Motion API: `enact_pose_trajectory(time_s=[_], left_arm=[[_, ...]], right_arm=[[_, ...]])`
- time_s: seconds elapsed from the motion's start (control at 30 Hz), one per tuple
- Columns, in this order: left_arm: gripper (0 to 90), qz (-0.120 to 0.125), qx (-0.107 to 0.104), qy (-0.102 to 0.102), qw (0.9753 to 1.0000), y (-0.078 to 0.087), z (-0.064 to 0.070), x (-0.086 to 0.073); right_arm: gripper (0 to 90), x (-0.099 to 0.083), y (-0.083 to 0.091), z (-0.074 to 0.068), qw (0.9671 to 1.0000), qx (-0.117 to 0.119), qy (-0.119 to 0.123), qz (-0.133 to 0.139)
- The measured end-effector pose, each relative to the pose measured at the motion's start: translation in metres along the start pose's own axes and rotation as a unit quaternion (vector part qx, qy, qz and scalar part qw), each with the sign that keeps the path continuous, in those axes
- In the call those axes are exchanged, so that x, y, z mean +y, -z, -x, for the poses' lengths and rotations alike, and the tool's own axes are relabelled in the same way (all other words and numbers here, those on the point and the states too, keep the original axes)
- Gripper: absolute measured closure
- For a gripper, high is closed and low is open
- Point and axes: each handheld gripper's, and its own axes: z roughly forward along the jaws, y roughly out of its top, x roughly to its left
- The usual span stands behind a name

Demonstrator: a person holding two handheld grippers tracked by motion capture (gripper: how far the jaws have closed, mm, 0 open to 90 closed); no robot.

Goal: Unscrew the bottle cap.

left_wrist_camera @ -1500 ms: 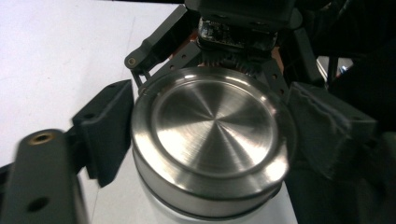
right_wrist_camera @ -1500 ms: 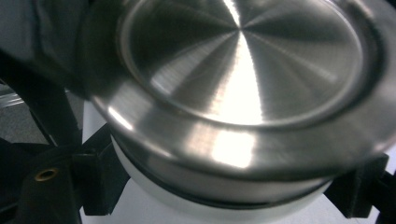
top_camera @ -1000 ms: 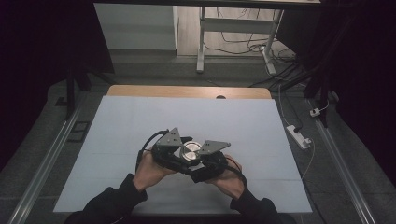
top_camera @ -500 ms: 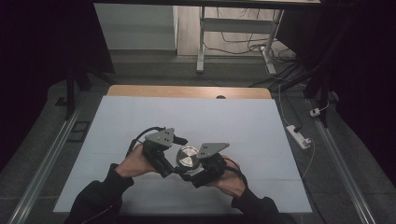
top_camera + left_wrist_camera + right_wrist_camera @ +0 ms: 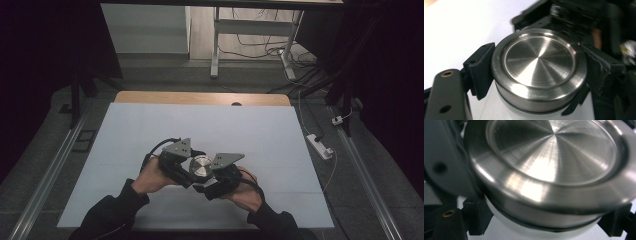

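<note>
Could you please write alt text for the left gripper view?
A round brushed-steel lid on a white container sits clamped between the left gripper's two black jaws, above a white table. The other gripper's dark body is blurred behind it.

No readable text, labels or numbers anywhere (steel lid (image 5: 539, 65) plain, brushed, unmarked).

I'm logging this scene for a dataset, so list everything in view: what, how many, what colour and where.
Metal lid: one, silver, on a white container, between both grippers near the table's front.
Table: one, white top with a wooden far edge.
Power strip: one, white, floor right of the table.
Desk frame: one, white, beyond the table.
Left gripper: black, jaws on the lid's sides.
Right gripper: black, jaws on the white container below the lid.
Hands: two, dark sleeves, bottom edge.
</note>
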Motion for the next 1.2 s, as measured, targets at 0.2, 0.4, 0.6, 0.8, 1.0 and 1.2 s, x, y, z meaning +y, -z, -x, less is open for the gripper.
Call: enact_pose_trajectory(time_s=[0.2,0.4,0.6,0.8,1.0,1.2], left_arm=[[19.0,0.012,0.098,0.067,0.9929,-0.014,0.012,0.007],[7.3,0.031,0.064,0.075,0.9947,-0.006,0.005,0.008],[5.5,0.021,0.021,0.034,0.999,0.015,-0.003,0.007],[7.6,-0.002,-0.04,-0.001,0.9992,0.017,-0.01,0.0],[13.2,-0.01,-0.085,-0.027,0.996,0.012,-0.009,-0.002],[20.2,-0.003,-0.056,-0.013,0.9983,0.011,-0.005,0.001]], right_arm=[[15.5,-0.001,0.001,0.006,0.9985,-0.042,-0.036,-0.001],[15.5,-0.001,0.003,0.007,0.9976,-0.048,-0.049,0.01],[15.5,-0.001,0.006,0.008,0.9986,-0.027,-0.04,0.019],[15.5,0.001,0.002,0.0,0.9998,0.014,-0.008,0.012],[15.5,0.001,-0.003,-0.009,0.9989,0.042,0.023,0.004],[15.5,0.001,-0.002,-0.007,0.9992,0.034,0.02,0.005]])
